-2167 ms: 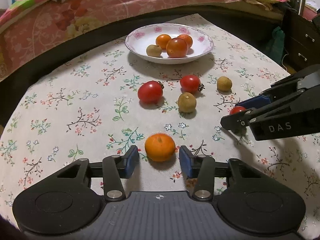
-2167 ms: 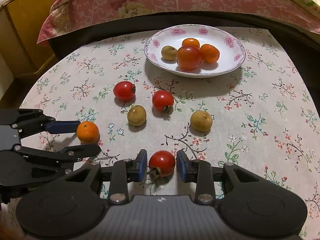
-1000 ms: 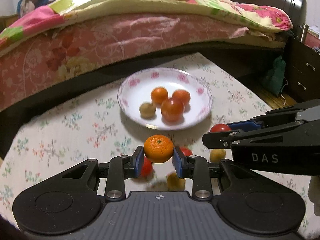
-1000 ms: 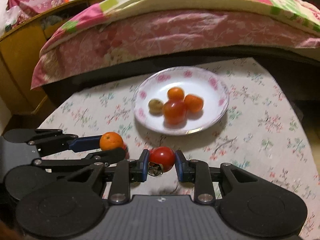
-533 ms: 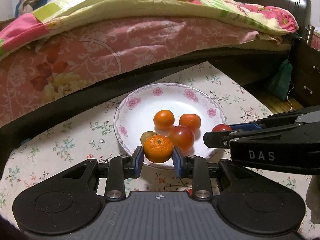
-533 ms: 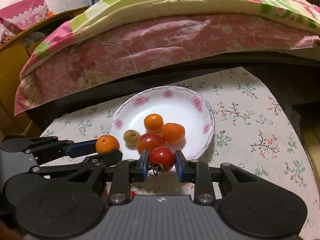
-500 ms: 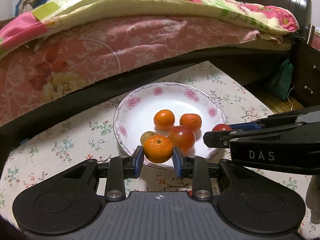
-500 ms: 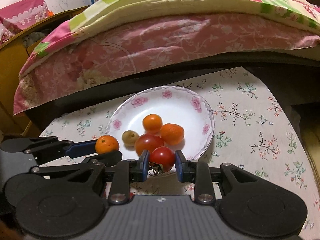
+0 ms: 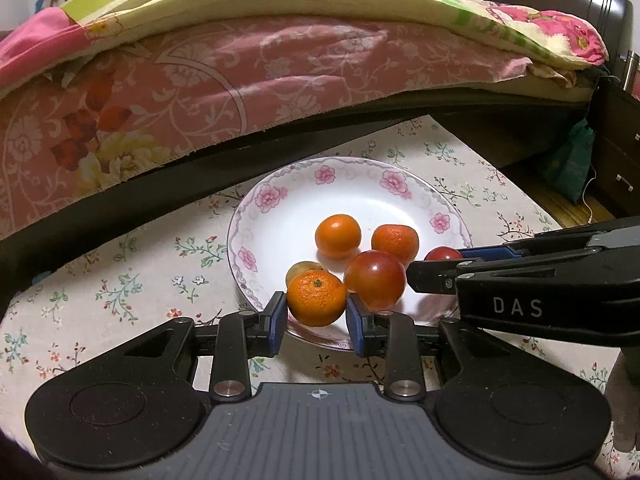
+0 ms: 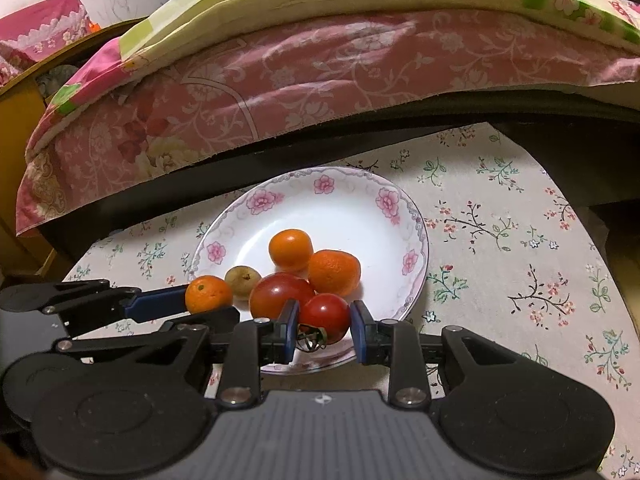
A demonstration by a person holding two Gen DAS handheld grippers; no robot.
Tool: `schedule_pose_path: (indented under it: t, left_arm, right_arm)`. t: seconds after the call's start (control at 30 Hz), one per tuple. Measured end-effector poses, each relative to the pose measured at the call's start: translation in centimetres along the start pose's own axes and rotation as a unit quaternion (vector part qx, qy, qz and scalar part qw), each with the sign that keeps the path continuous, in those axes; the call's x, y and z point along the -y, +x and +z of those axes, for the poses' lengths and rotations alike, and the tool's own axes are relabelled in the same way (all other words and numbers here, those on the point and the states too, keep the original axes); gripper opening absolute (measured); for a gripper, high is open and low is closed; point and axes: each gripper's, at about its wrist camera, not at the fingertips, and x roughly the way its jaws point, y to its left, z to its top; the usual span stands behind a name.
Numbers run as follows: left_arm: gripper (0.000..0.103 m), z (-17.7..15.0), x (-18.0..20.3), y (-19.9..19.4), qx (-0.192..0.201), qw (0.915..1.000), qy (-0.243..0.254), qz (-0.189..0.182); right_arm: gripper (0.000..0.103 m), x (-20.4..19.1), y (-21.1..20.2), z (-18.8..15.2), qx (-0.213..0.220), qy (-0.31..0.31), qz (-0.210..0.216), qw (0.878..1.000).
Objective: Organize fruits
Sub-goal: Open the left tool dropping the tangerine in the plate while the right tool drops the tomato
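Note:
My left gripper (image 9: 317,316) is shut on an orange mandarin (image 9: 316,299) and holds it over the near rim of the white flowered plate (image 9: 276,216). My right gripper (image 10: 325,330) is shut on a red tomato (image 10: 326,316) over the plate's (image 10: 344,200) near edge. In the plate lie two mandarins (image 9: 338,236), a large tomato (image 9: 375,279) and a small brown fruit (image 9: 302,270). In the right wrist view the left gripper with its mandarin (image 10: 208,294) sits at the left; in the left wrist view the right gripper's tomato (image 9: 442,254) shows at the right.
The plate stands on a floral tablecloth (image 10: 500,240) near the table's far edge. Behind it runs a bed with a pink floral quilt (image 9: 240,72). A dark drawer cabinet (image 9: 616,160) is at the far right, a yellow wooden cabinet (image 10: 16,128) at the left.
Both grippers closed on their fruits on the table, lifted them and carried them forward to the plate. In the last half second both moved slightly closer and lower over its near rim.

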Motion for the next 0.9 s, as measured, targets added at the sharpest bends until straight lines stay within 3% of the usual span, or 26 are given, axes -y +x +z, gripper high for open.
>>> schedule_pose_path:
  t: [0.9]
  left_arm:
    - [0.061, 0.5, -0.3, -3.3, 0.021, 0.9997, 0.001, 0.014]
  right_arm:
    - [0.028, 0.2, -2.4, -0.1, 0.03, 0.002, -0.015, 0.999]
